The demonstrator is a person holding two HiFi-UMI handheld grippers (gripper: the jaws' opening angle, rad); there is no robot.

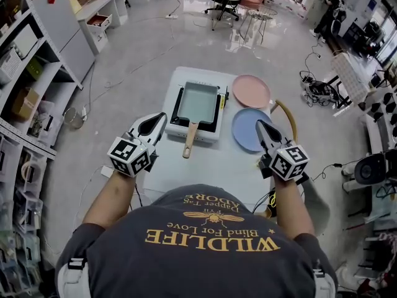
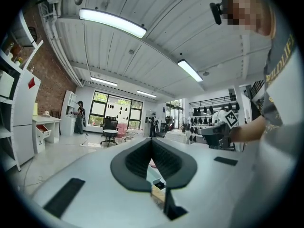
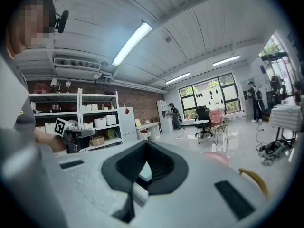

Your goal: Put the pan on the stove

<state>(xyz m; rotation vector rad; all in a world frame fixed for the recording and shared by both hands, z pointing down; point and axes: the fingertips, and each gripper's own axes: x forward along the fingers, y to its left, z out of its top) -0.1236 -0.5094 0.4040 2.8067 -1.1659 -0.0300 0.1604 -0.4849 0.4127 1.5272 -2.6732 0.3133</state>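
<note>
A rectangular teal pan (image 1: 197,102) rests on a black-and-white portable stove (image 1: 175,121) on the white table (image 1: 162,169), and its wooden handle (image 1: 189,141) points toward me. My left gripper (image 1: 162,115) hovers just left of the stove's near corner, shut and empty. Its jaw tips meet in the left gripper view (image 2: 152,140). My right gripper (image 1: 259,124) hangs over the blue plate (image 1: 246,131), to the right of the pan handle. It is also shut, with nothing in it (image 3: 146,144).
A pink plate (image 1: 251,90) lies right of the stove, with the blue plate in front of it. A wooden chair back (image 1: 287,115) curves at the table's right edge. Shelving (image 1: 28,98) lines the left side, and cables trail across the floor.
</note>
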